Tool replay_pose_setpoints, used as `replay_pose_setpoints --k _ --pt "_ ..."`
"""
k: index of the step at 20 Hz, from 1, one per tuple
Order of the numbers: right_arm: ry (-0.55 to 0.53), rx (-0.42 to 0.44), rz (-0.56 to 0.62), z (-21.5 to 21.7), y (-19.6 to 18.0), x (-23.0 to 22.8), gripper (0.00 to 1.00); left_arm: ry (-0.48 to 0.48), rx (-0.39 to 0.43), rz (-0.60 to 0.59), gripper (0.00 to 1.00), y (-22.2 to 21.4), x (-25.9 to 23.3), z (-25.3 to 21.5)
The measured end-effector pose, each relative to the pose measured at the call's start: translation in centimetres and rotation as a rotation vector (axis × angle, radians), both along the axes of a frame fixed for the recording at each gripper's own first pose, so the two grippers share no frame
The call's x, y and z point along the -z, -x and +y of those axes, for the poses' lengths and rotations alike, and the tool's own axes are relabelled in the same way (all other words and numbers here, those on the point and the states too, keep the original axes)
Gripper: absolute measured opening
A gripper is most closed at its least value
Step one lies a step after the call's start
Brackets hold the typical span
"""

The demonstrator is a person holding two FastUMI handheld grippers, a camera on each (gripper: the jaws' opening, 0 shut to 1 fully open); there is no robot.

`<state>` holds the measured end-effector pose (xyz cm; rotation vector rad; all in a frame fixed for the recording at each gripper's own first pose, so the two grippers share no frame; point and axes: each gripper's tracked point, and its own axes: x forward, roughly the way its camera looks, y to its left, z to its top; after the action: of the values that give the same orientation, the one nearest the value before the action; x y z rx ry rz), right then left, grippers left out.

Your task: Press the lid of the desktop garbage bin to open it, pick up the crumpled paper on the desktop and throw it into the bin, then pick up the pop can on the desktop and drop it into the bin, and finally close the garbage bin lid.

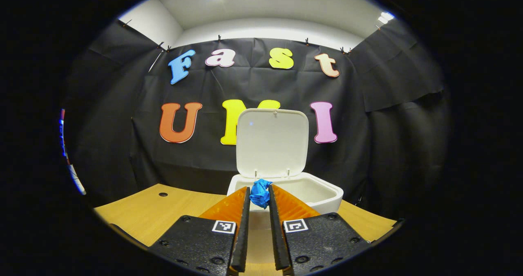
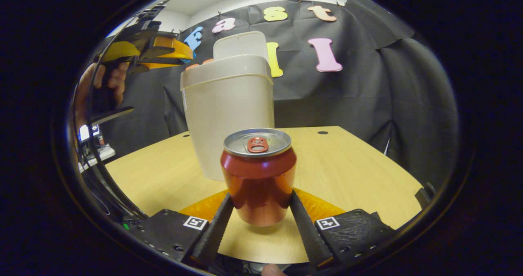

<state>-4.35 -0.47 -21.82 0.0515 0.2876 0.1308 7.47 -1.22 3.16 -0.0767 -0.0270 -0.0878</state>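
So far the first step looks done: the bin (image 1: 322, 196) stands on the surface (image 2: 359, 165) with its lid (image 1: 271, 143) swung up on its hinge. In the left gripper view the left tongs (image 1: 260, 197) are pinching the crumpled paper (image 1: 260, 192), a small blue wad held between the fingers just at the near rim of the bin's open mouth, so by my judgement the paper is about to be dropped but has not yet gone in. In the right gripper view the right tongs (image 2: 260, 204) sit to either side of the pop can (image 2: 259, 176); the fingers seem to touch its lower sides, though I cannot tell whether they truly press on it. The can is red with a silver top and red pull tab, upright, undented, standing on the surface just in front of the pale, tapered bin. Still left, then: releasing the paper, carrying the can over, and shutting the lid.
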Motion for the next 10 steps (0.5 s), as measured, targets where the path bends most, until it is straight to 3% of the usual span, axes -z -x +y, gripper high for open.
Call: replay_pose_setpoints --k 4,10 --pt "-0.045 0.028 0.004 -2.0 0.3 -0.3 0.81 0.004 -0.012 0.002 0.34 -3.6 -1.3 0.4" --pt "-0.078 0.034 0.005 -2.3 0.3 -0.3 0.81 -0.008 0.011 0.058 0.48 -5.0 0.0 -0.8"
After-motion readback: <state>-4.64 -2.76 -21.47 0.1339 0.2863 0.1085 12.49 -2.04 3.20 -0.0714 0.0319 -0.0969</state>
